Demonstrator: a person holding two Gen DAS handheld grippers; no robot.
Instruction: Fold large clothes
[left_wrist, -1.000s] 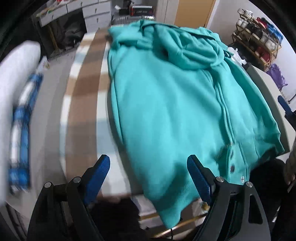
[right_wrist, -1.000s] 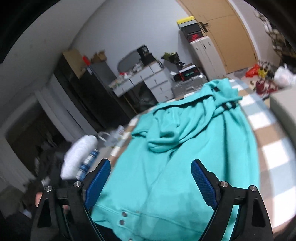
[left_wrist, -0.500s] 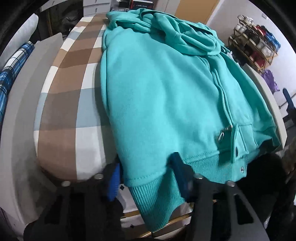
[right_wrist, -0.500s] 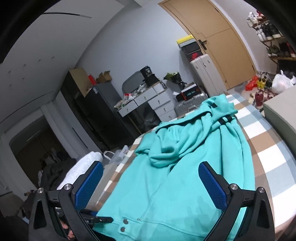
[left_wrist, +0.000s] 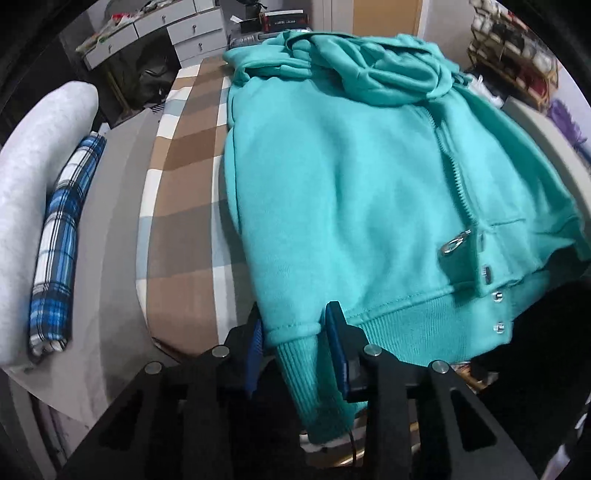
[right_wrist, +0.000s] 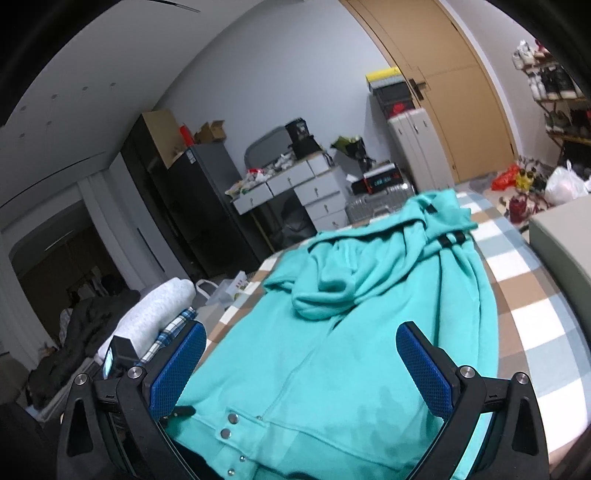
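A teal zip hoodie (left_wrist: 332, 184) lies front-up on a bed with a brown, white and blue checked cover (left_wrist: 177, 221), hood bunched at the far end. My left gripper (left_wrist: 295, 325) points down at the near left corner. Its jaws are closing, and the blue pads press both sides of the ribbed hem (left_wrist: 299, 354), which hangs over the bed's edge. In the right wrist view the hoodie (right_wrist: 369, 314) spreads ahead. My right gripper (right_wrist: 301, 343) stands wide open above the snap-button hem (right_wrist: 236, 424), holding nothing.
A white folded blanket (left_wrist: 37, 147) and a blue plaid cloth (left_wrist: 62, 221) lie left of the bed. Grey drawers (left_wrist: 192, 29) and a suitcase stand beyond the far end. A shoe rack (left_wrist: 517, 44) is at the right. A grey box (right_wrist: 561, 229) sits beside the bed.
My left gripper has come down onto the hoodie's near left hem corner and its jaws have narrowed onto the fabric. The right gripper's jaws widened and it tilted up slightly.
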